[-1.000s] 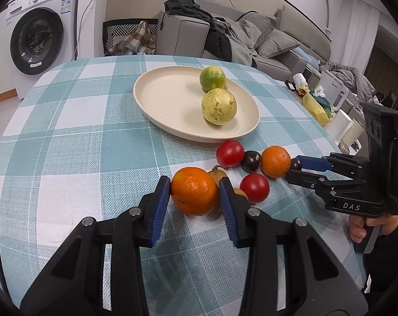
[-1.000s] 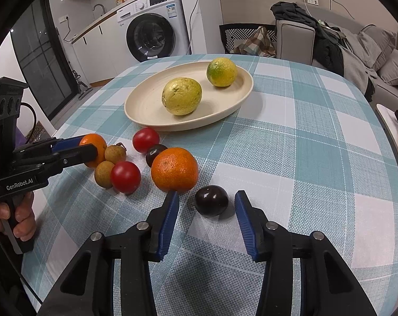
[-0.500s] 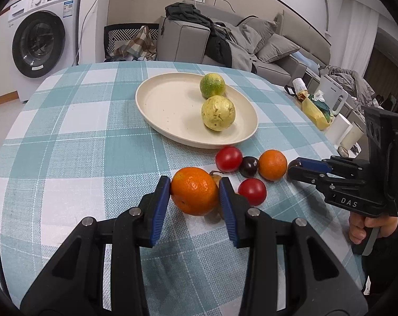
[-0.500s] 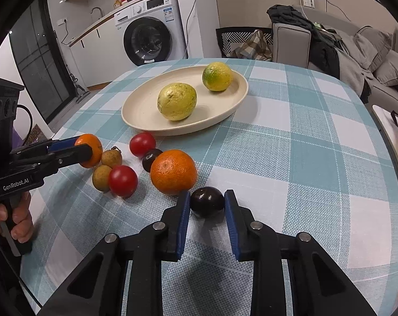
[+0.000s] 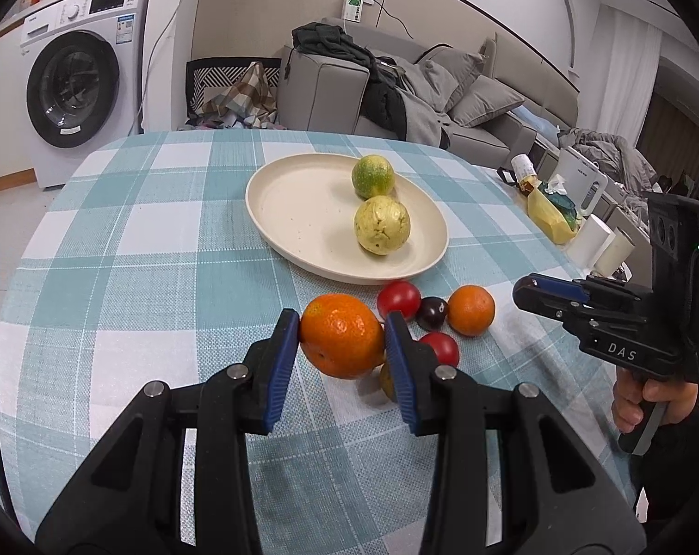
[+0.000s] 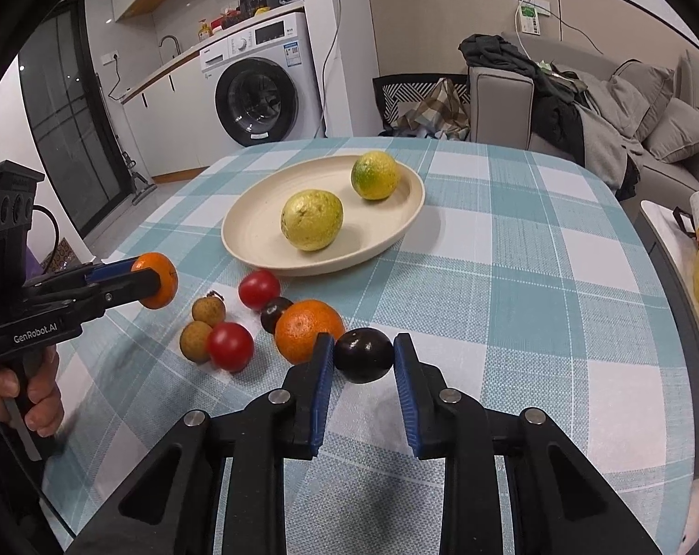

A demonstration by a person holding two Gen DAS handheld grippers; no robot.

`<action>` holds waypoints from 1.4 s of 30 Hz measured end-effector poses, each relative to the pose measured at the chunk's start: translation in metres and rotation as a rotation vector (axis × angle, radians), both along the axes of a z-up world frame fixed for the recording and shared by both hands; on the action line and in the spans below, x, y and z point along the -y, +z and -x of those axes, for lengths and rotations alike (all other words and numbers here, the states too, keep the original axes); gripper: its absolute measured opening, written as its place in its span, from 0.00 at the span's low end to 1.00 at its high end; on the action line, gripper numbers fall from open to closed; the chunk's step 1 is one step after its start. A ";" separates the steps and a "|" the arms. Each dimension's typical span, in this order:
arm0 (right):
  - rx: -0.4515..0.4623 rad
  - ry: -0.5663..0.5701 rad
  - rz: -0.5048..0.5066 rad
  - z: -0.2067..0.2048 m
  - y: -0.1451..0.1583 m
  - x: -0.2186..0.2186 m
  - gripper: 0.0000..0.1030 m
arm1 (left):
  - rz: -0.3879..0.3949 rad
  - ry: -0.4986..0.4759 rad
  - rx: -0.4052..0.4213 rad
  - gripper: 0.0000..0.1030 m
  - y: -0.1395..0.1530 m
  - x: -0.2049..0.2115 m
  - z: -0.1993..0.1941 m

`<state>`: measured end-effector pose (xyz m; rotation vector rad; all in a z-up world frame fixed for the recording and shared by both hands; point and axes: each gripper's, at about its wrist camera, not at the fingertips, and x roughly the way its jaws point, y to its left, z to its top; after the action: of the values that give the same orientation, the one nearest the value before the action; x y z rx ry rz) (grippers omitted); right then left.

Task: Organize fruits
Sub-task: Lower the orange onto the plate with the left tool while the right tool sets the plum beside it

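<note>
Woven teal-and-white checked cloth (image 5: 141, 240) covers the round table, and the cream oval plate (image 5: 303, 212) sits on it as the landmark for everything else. On the plate lie a bumpy yellow fruit (image 5: 382, 225) near its front rim and a round green-yellow citrus (image 5: 373, 176) behind it.

Both tongs are black plastic with ribbed blue pads. The left gripper (image 5: 343, 343), in front of the plate, is pinching an orange (image 5: 341, 336) — dimpled skin, both pads pressed to its sides — and in the right wrist view that orange hangs clear of the cloth. The right gripper (image 6: 363, 357), also in front of the plate and to its right, is closed on a glossy dark plum (image 6: 363, 355), the narrow gap between its fingers filled by the fruit; whether the plum touches the cloth I cannot tell.

Loose fruit is clustered on the cloth just before the plate's front rim: a second orange (image 6: 308, 329), close beside the plum; two smooth red tomatoes (image 6: 259, 289) — one just by the rim, the other (image 6: 230, 346) farther out; a small dark plum (image 6: 275, 313) between the tomato by the rim and the second orange; and two tan, rough-skinned longans (image 6: 208, 311) at the cluster's left edge, close together.
</note>
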<state>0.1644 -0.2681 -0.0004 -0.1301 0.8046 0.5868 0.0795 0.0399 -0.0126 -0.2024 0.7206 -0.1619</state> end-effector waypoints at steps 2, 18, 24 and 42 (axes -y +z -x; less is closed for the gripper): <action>0.009 0.002 -0.007 0.000 0.002 -0.001 0.26 | 0.000 0.003 0.007 0.34 0.003 -0.001 -0.001; 0.047 0.023 -0.045 -0.015 0.014 -0.018 0.26 | -0.011 0.008 0.043 0.34 0.013 0.002 -0.031; 0.057 0.029 -0.054 -0.023 0.016 -0.023 0.26 | -0.019 0.009 0.044 0.34 0.013 0.003 -0.046; 0.053 0.034 -0.084 -0.045 0.015 -0.037 0.26 | -0.050 0.024 0.028 0.34 0.002 0.004 -0.083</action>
<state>0.2092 -0.2311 0.0145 -0.0821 0.7264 0.6455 0.1621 0.0363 -0.0104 -0.1607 0.6933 -0.1239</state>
